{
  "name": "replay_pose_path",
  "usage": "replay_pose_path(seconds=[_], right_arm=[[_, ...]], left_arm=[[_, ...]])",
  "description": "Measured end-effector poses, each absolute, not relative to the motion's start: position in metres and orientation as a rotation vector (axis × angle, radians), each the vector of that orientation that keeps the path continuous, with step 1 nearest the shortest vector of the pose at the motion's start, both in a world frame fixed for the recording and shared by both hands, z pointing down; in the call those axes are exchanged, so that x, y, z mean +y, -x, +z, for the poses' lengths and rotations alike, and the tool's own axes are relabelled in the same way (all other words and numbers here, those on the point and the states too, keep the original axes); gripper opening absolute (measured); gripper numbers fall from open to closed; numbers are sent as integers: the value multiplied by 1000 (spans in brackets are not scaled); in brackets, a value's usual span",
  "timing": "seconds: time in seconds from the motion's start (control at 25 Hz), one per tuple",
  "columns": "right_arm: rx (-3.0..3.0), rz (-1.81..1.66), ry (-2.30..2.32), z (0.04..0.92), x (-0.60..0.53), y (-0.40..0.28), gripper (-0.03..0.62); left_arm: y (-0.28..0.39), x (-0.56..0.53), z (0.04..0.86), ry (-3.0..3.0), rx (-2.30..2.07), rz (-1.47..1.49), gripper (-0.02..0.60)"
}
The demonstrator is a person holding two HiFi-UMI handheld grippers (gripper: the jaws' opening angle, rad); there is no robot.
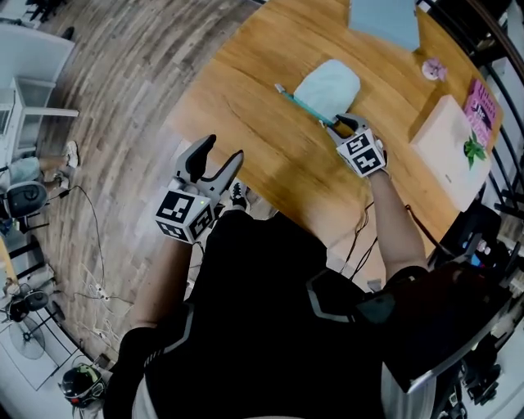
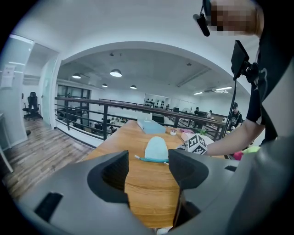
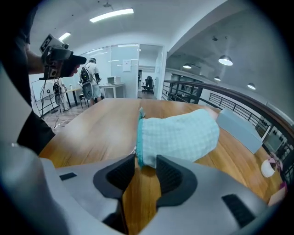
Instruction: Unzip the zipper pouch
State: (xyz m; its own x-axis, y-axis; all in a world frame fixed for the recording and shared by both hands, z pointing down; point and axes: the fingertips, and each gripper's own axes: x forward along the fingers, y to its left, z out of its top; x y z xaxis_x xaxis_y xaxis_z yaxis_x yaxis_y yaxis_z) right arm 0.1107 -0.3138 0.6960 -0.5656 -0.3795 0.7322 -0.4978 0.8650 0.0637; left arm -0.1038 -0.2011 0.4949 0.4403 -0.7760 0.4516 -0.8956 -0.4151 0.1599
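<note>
The light blue zipper pouch [image 1: 327, 88] lies flat on the wooden table [image 1: 246, 98], its teal zipper edge running along the side facing me. My right gripper [image 1: 342, 124] is at the pouch's near zipper end. In the right gripper view the pouch [image 3: 179, 135] has its corner between the right gripper's [image 3: 146, 160] jaws, which stand narrowly apart on either side of it; no squeeze shows. My left gripper [image 1: 223, 149] hangs open and empty off the table's near edge, over the floor. From the left gripper [image 2: 148, 160] the pouch [image 2: 156, 149] is well ahead.
A grey-blue flat box [image 1: 385, 20] lies at the table's far end. A white box with a plant picture [image 1: 446, 147], a pink book [image 1: 483, 102] and a small round pink object [image 1: 433, 69] sit at the right. A dark railing [image 1: 499, 49] borders the right side. Cables trail on the floor [image 1: 90, 237].
</note>
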Motion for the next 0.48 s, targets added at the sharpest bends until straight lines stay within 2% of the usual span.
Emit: replay_pose_path(seconds=[0.28,0.48], right_arm=[[-2244,212,-635,700,-314,-108,80],[-2262,253,-661,690,-313,-102,67]], left_arm=[[112,-196,498,-2309,-1414,446,288],[112,-195,493,-2335,-1378,446,288]])
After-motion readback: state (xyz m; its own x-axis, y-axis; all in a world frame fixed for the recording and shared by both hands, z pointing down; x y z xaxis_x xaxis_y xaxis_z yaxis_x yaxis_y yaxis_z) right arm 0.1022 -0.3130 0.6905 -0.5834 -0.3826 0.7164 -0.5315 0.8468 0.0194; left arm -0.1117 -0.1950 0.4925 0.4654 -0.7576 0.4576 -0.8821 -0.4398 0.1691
